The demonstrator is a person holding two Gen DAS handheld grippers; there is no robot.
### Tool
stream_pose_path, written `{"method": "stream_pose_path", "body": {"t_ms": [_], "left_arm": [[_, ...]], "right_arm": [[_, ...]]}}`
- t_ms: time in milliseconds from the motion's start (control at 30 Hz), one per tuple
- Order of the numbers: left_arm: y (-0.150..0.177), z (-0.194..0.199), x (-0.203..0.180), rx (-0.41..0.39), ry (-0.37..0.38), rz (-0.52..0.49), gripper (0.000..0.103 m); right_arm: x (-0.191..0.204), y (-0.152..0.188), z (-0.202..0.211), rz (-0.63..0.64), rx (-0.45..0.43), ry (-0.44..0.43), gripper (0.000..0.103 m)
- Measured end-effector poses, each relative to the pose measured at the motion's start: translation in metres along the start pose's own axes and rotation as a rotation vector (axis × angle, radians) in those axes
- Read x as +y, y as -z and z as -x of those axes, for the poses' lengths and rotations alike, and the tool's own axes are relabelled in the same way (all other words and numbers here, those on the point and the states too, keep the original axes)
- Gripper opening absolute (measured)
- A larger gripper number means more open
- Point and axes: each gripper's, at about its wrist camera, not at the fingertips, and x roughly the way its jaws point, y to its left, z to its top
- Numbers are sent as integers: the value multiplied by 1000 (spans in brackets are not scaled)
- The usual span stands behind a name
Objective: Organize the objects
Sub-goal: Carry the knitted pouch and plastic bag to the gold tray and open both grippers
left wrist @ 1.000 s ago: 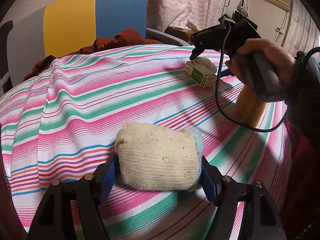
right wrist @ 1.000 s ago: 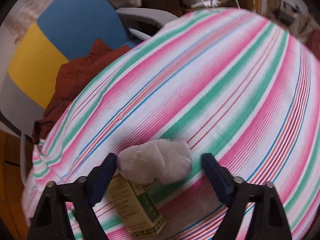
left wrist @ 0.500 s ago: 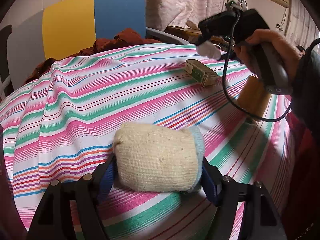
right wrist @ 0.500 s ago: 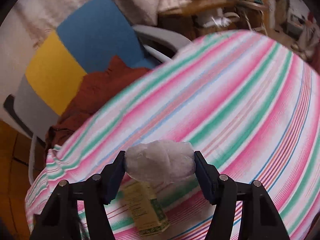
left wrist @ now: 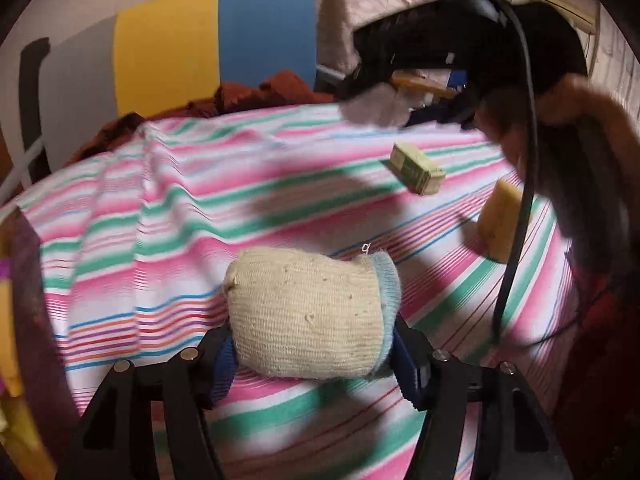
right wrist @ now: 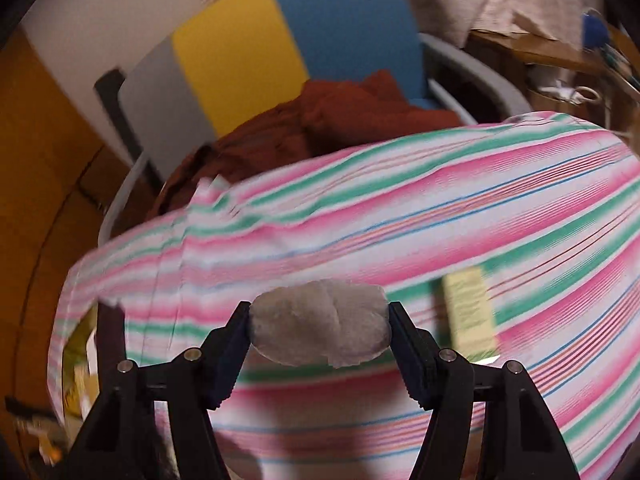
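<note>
Left claw [left wrist: 312, 354] pinches the rolled sock [left wrist: 310, 314] just above the striped desk [left wrist: 168, 216]; right claw [right wrist: 320, 330] pinches a white wad [right wrist: 320, 330], raised. Step: transport. Next: locate drop-off, then release.

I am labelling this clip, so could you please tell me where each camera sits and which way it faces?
Left wrist: sits on the left gripper, looking along its fingers, which clamp a rolled cream sock, across the striped tablecloth; the person's right hand shows.
Right wrist: sits on the right gripper, raised above the cloth, facing the chair; its fingers pinch a white wad.
Shared: tablecloth, chair, white wad, rust-red cloth, green-printed box.
</note>
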Motion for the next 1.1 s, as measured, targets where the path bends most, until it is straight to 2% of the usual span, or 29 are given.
{"method": "stream_pose_path", "body": {"t_ms": [333,533,1100], "left_arm": [[-10,70,23,-96,-78,74,66],[-3,100,38,-129,-125,110,66],[25,141,76,-173,-196,180,66]], "right_arm": [[39,52,-21,100,140,-20,67],[57,81,-32,114,189,-20,68],[77,138,-26,86,180,-13,68]]}}
